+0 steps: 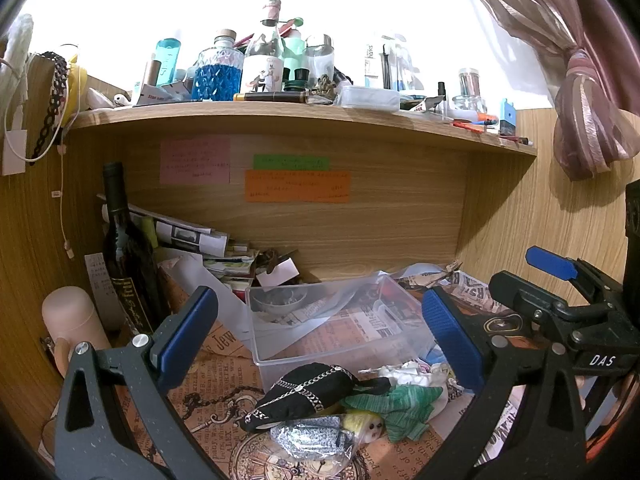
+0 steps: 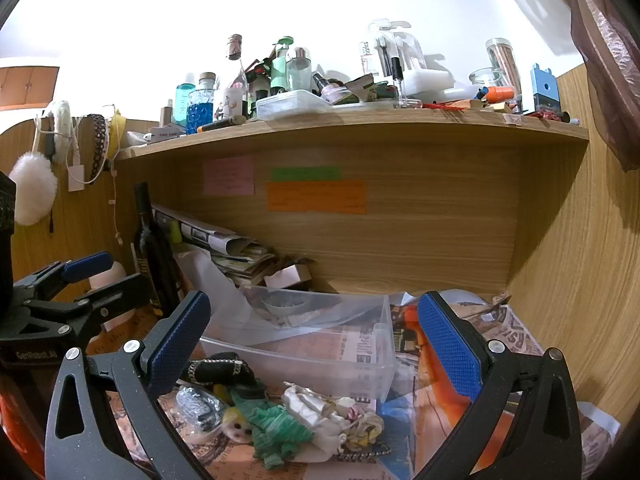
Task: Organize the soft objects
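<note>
soft objects lie heaped on the printed paper just in front of the clear plastic bin (image 1: 340, 320). left gripper (image 1: 320, 332) jaws spread wide, empty, above black chained pouch (image 1: 308, 388) and green cloth (image 1: 396, 404). right gripper (image 2: 316, 344) likewise wide, empty, over white fabric bundle (image 2: 336, 416). dark bottle (image 1: 124, 248) stands left, under the cluttered shelf (image 1: 304, 120).

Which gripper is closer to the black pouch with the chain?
Left. The black pouch lies centered between the left hand-held gripper fingers; the right hand-held gripper has it at its left finger, off to the side.
</note>
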`<state>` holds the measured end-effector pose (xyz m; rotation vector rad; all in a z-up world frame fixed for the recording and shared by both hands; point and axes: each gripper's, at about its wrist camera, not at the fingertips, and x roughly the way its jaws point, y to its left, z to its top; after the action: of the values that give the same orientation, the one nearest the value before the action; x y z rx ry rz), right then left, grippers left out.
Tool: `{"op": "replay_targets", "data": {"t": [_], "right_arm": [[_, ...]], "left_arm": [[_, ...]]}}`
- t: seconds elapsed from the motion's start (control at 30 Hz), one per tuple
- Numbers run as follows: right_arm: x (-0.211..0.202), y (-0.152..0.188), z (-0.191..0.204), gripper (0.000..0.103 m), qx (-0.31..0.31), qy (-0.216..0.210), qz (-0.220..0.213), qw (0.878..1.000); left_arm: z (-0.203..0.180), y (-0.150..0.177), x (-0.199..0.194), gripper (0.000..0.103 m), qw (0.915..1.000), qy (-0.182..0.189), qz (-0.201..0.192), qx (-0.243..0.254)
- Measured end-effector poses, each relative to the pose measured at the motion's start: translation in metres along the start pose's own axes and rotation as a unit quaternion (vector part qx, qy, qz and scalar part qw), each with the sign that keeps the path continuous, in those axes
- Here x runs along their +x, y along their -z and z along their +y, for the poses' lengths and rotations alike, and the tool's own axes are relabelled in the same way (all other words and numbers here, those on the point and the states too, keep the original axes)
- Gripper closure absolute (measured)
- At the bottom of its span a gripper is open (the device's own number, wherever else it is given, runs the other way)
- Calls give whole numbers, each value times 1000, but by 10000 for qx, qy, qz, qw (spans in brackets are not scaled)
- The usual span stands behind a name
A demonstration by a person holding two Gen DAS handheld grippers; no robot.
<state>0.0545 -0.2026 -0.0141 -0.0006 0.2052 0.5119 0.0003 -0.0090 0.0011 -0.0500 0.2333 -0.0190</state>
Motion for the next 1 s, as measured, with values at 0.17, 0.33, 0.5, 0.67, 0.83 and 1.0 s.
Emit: {"op": "replay_targets", "data": {"t": [0.17,0.33,0.5,0.67,0.83,1.0], "right_arm": [[0,0,0,0,-1,0,-2,10000],[0,0,0,0,9,-2,-7,10000],[0,0,0,0,19,-7,-9,10000],[0,0,0,0,20,-4,-12,10000],[0,0,0,0,35,0,-9,10000],[2,-1,0,0,90,-10,28,10000]], "left_arm": [[0,-1,-1,0,10000,14,-6,-6],[-1,-2,0,0,10000,22,5,-8],[-2,-2,0,0,10000,13,3,-1],[-2,-2,0,0,10000,13,4,-2],[-2,-1,0,0,10000,9,8,-8],[-3,0,5,0,9999,90,107,-15]]}}
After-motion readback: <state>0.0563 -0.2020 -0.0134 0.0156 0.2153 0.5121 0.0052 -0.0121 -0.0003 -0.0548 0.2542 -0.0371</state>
